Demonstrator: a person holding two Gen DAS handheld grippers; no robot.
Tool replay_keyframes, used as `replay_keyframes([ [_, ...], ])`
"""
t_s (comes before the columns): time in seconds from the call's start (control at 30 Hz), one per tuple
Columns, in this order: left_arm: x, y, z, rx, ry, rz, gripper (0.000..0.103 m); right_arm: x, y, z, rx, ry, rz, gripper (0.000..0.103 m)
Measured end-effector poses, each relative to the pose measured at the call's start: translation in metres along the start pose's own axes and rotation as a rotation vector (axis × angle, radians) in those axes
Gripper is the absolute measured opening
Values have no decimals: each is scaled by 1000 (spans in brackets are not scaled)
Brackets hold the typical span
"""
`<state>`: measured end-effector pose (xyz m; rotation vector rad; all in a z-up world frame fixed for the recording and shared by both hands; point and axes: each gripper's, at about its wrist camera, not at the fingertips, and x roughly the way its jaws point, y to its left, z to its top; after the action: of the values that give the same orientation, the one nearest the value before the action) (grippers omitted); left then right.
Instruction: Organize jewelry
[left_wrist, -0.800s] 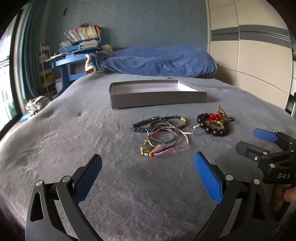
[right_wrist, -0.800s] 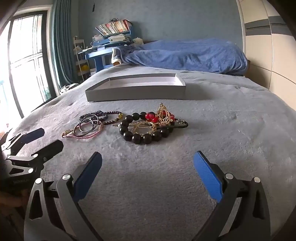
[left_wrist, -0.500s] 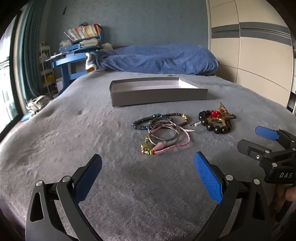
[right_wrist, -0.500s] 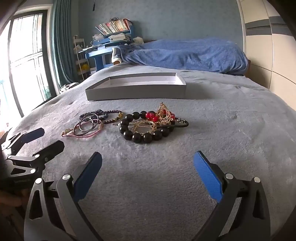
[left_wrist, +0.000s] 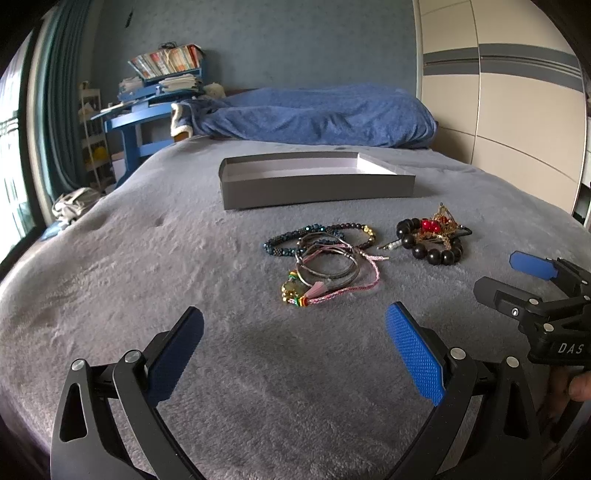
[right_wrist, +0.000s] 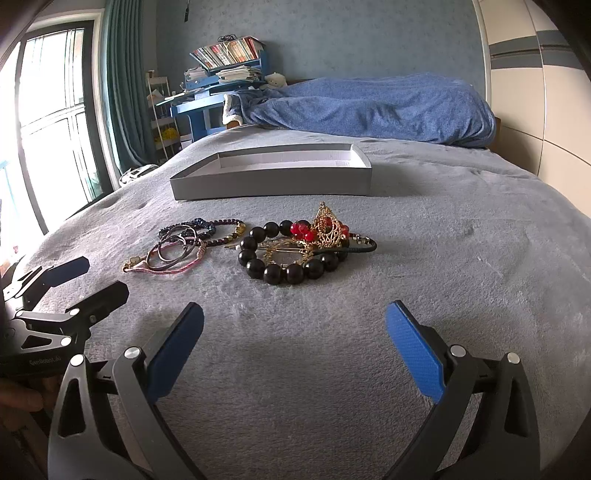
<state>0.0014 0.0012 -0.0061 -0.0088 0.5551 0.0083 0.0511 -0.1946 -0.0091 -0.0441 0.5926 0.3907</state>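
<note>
On the grey bedspread lies a tangle of thin bracelets: dark beaded ones, metal bangles and a pink cord. To its right sits a black bead bracelet with red beads and a gold ornament on it. Behind both stands a shallow grey box, nothing visible inside. My left gripper is open, short of the tangle. My right gripper is open, short of the black beads. Neither touches any jewelry.
A blue duvet is heaped at the far end of the bed. A blue desk with stacked books stands at the back left, a wardrobe on the right, a window with curtains on the left.
Both grippers have drifted slightly, the jewelry sitting a little lower and closer in the left wrist view. Jaws stay wide and nothing on the bed has moved.
</note>
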Motion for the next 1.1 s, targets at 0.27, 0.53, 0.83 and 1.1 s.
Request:
replay_keyframes([
  [0.27,2,0,0,1,7,0,98,0,0,0,2,1,1,98],
  [0.53,2,-1,0,1,8,1,98,0,0,0,2,1,1,98],
  [0.83,1,-1,0,4,7,1,98,0,0,0,2,2,1,98],
  [1.1,1,-1,0,7,8,1,98,0,-1,1,2,1,2,98],
])
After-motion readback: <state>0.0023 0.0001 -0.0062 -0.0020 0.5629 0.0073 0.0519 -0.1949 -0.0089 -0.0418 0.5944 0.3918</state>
